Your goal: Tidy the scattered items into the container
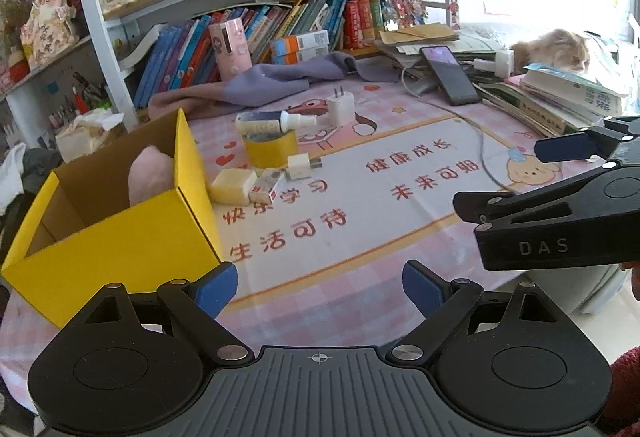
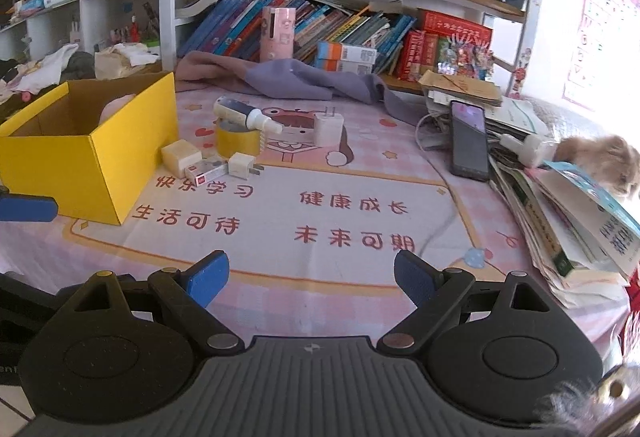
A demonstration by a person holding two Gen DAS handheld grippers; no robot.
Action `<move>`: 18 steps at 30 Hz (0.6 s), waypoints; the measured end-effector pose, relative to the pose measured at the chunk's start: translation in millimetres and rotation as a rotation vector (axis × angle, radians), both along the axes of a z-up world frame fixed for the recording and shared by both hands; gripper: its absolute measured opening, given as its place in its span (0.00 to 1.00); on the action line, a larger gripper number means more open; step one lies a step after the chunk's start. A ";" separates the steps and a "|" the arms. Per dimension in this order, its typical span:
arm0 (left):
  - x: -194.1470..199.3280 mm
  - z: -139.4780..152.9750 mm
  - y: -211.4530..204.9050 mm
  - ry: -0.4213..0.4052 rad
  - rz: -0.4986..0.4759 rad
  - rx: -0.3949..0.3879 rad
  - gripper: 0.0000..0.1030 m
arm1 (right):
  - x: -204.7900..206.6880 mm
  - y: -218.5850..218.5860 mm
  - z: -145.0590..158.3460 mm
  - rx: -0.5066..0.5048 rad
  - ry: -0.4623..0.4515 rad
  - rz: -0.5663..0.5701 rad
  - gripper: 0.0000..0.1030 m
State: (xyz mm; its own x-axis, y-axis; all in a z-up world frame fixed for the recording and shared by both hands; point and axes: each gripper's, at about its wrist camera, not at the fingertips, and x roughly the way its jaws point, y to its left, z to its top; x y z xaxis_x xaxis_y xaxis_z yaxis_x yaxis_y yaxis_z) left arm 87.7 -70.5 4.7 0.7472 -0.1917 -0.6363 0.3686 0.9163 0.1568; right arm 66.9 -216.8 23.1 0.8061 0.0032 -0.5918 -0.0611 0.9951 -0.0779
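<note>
Both tools spread wide and empty; left tool above bare cloth just beside the box's near corner, blue pads touching nothing; right tool likewise over the printed mat, nothing between its fingers; in the left wrist view it reaches in from the right edge, well off the scattered items. Tabletop covered by a pink checked cloth with red characters; yellow box open at its left side, a pink soft item already inside. Scattered items clustered just right of the box: yellow tape roll with a spray bottle lying across its top; large white charger upright behind, prongs up; cream block beside the box wall; small red-and-white box touching it; small white plug beside that.
</note>
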 end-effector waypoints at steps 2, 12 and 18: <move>8.5 -0.4 -4.5 -0.006 0.006 0.003 0.89 | 11.6 -3.0 -1.0 0.002 0.002 0.014 0.87; 72.1 -1.7 -40.2 -0.009 0.031 -0.003 0.88 | 85.3 -36.8 3.5 0.006 0.006 0.058 0.87; 105.5 -5.2 -61.7 0.015 0.078 -0.012 0.88 | 127.0 -62.3 1.8 0.011 0.030 0.094 0.86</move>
